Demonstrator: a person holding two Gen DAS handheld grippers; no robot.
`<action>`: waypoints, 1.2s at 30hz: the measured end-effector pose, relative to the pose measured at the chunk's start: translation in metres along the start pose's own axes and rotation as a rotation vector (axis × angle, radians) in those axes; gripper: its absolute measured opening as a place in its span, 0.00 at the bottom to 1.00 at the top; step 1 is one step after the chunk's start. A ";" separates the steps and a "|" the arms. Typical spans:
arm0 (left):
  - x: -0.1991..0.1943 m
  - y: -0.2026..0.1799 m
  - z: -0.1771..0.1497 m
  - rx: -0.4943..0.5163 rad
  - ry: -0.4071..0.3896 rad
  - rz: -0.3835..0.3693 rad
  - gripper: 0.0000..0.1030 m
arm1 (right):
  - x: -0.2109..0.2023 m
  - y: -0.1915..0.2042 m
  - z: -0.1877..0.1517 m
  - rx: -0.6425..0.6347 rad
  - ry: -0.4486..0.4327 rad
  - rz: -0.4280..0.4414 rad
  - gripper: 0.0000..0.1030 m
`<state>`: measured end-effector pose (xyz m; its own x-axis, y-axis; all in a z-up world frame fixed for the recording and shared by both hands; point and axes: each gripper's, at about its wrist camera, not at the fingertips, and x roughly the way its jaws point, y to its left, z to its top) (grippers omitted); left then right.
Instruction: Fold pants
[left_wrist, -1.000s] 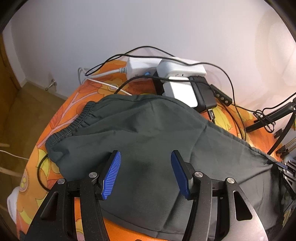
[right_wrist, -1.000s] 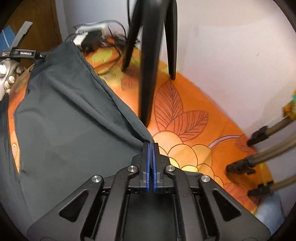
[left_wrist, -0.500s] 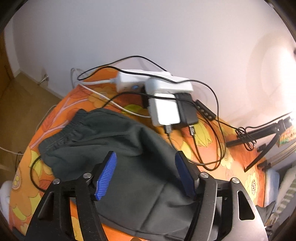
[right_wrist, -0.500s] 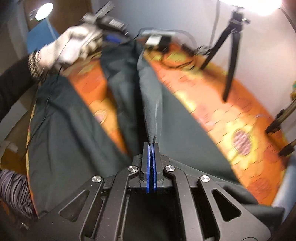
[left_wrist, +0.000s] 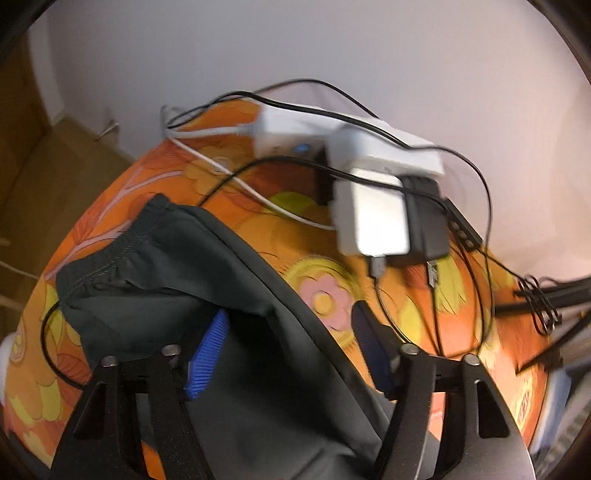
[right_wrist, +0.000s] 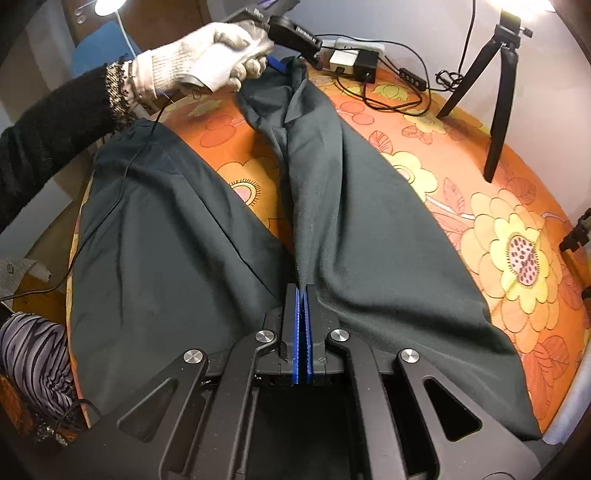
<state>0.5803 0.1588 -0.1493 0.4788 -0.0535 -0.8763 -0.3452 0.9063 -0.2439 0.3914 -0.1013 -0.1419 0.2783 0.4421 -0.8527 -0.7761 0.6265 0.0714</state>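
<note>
Dark grey pants (right_wrist: 351, 206) lie on an orange flowered table (right_wrist: 498, 229). My right gripper (right_wrist: 303, 291) is shut on a raised ridge of the pants fabric and holds it off the table. The other leg (right_wrist: 162, 229) spreads to the left. In the left wrist view the waistband end (left_wrist: 122, 251) lies on the table and a fold of the pants (left_wrist: 280, 354) drapes between the open jaws of my left gripper (left_wrist: 291, 354). From the right wrist view the left gripper (right_wrist: 284, 35), held by a gloved hand, is at the far waistband end.
A white power strip with adapters (left_wrist: 369, 177) and black cables (left_wrist: 472, 280) sit at the table's far edge, also in the right wrist view (right_wrist: 351, 55). A black tripod (right_wrist: 495, 85) stands at the back right. The table's edge drops off on the left.
My right gripper has lifted and pulled the pants fabric back, folding it over. The waistband has drawn away from the power strip. My left gripper stays open over the fabric.
</note>
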 end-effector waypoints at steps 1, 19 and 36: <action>0.000 0.003 -0.001 -0.006 -0.005 -0.004 0.22 | -0.003 -0.002 0.002 0.001 -0.004 -0.006 0.02; -0.164 0.076 -0.060 -0.030 -0.216 -0.187 0.05 | -0.106 0.069 0.006 0.014 -0.108 -0.111 0.03; -0.194 0.214 -0.238 -0.105 -0.140 -0.186 0.04 | -0.081 0.191 -0.080 -0.066 0.104 -0.051 0.03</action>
<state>0.2215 0.2630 -0.1303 0.6462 -0.1502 -0.7483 -0.3195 0.8372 -0.4439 0.1753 -0.0688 -0.1002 0.2609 0.3394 -0.9037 -0.7988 0.6016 -0.0047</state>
